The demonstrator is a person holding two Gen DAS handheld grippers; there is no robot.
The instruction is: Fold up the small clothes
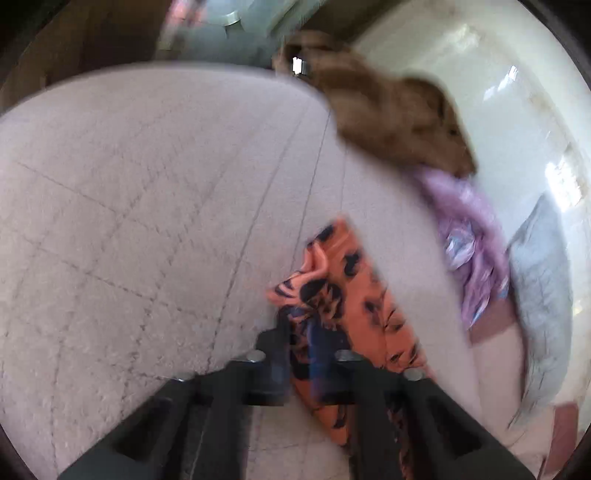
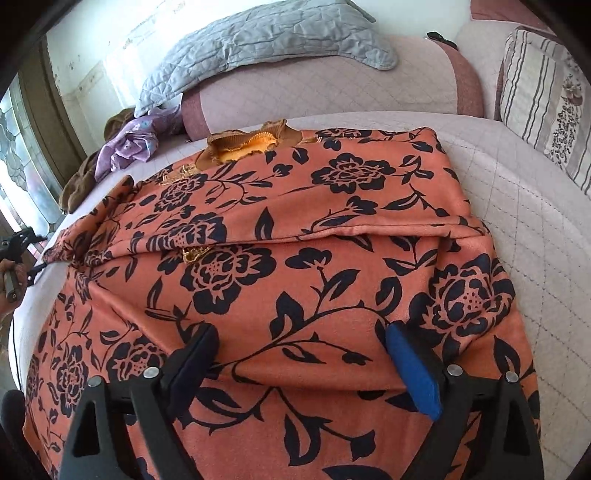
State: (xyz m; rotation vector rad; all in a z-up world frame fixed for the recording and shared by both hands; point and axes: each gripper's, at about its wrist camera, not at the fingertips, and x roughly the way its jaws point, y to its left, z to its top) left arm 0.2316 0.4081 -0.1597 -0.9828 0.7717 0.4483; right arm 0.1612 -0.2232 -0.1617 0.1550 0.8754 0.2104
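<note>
Pale quilted sofa seat carries orange garment with black flower print, spread flat and folded once across its middle. Right gripper hovers over garment's near part, jaws wide apart, nothing pinched. Left gripper at garment's left edge, jaws closed tight on bunched orange cloth. Purple crumpled cloth and grey quilted blanket lie beyond garment's far edge.

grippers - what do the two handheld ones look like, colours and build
The right gripper has black angular plastic arms with triangular cut-outs and round silver bolt heads at the pivots; one finger pad is bright blue, the other dark navy. The left gripper shows the same black frame and silver bolts, blurred, with a bluish pad. A thin dark cable trails below it in the right wrist view.
</note>
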